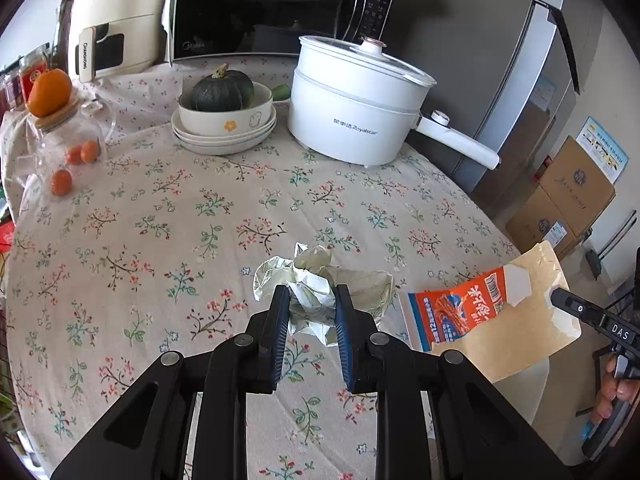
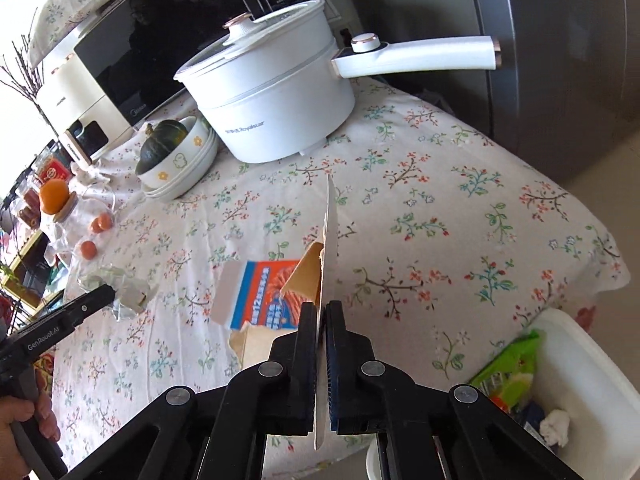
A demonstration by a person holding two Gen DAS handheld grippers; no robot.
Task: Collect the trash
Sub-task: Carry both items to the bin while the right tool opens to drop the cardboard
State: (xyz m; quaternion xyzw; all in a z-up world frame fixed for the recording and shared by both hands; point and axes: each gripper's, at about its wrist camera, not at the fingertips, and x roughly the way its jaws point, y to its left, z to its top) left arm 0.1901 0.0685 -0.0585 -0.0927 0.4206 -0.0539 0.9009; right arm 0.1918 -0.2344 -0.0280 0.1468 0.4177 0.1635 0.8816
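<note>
Left wrist view: the left claw (image 1: 310, 300) sits low centre, pinching a crumpled paper wad (image 1: 316, 284) between its blue pads, the wad lifted just above the floral tabletop (image 1: 160, 220).
Right of that frame: the torn snack bag (image 1: 492, 312), orange print on tan paper, hangs at the tabletop's edge, gripped by the right claw's dark tip at far right.
Right wrist view: the right claw (image 2: 322, 312) is pressed tight together on the thin edge of the snack bag, seen edge-on as a pale upright strip rising from between the pads.
Lower left, right wrist view: a hand (image 2: 24, 420) grips the other tool's handle, and the paper wad shows at its tip.
Lower right, right wrist view: a white bin (image 2: 592, 384) sits below the tabletop's edge, holding a green wrapper (image 2: 512, 372) and a white tissue ball (image 2: 556, 426).
Background: a white electric pot (image 1: 352, 108) stands upper centre, beside a dark squash (image 1: 222, 90) in stacked bowls, a microwave (image 1: 260, 8) behind them.
</note>
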